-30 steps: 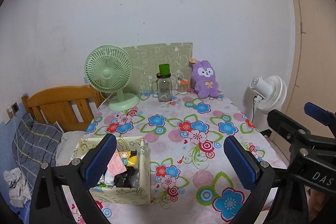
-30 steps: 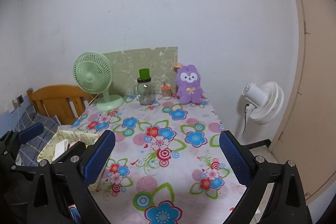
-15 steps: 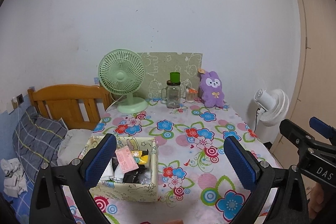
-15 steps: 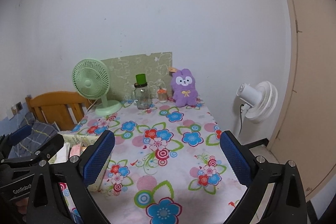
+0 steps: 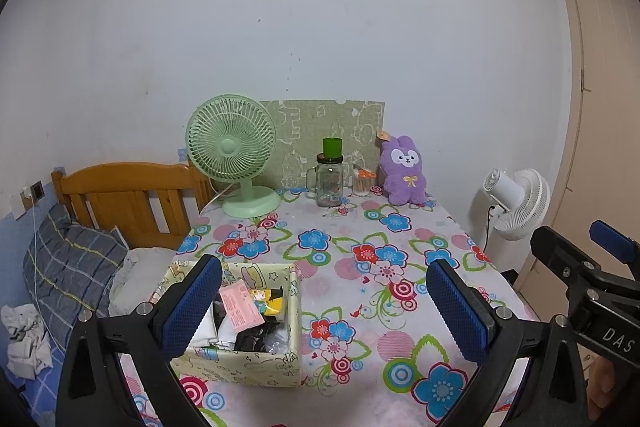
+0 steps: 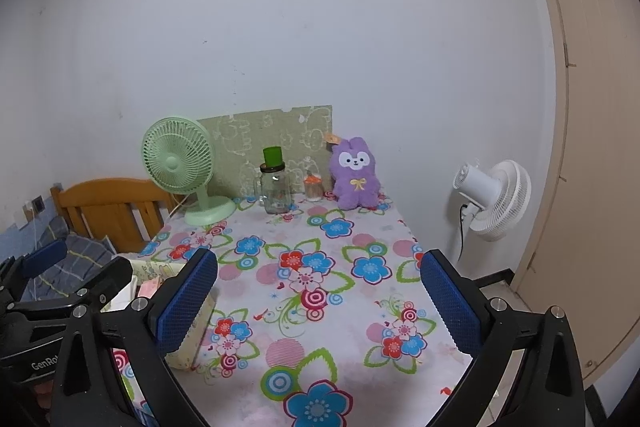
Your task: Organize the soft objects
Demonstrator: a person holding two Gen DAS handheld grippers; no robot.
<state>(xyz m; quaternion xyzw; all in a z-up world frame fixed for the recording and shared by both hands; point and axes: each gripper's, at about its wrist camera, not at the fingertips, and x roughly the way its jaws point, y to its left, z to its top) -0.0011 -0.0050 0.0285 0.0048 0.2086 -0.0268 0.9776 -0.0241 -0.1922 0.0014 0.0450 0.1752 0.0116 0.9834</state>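
A purple plush rabbit (image 5: 403, 171) (image 6: 355, 174) sits upright at the far edge of the flowered table (image 5: 360, 267) (image 6: 320, 279), against the wall. A pale green patterned box (image 5: 248, 359) (image 6: 188, 343) stands near the front left, filled with packets and small soft items. My left gripper (image 5: 324, 307) hangs open above the near table, its left finger over the box. My right gripper (image 6: 318, 301) is open too, held over the near middle, far from the rabbit. Nothing is between either pair of fingers.
A green desk fan (image 5: 236, 155) (image 6: 182, 167), a glass jar with a green cup on it (image 5: 330, 179) (image 6: 275, 183) and a small swab pot (image 5: 362, 183) line the back. A white floor fan (image 5: 516, 203) stands right; a wooden headboard (image 5: 128, 195) and bed lie left.
Both grippers have drawn back and tilted upward, so the table and its objects look farther and lower. Neither gripper has changed its opening, and no object has moved.
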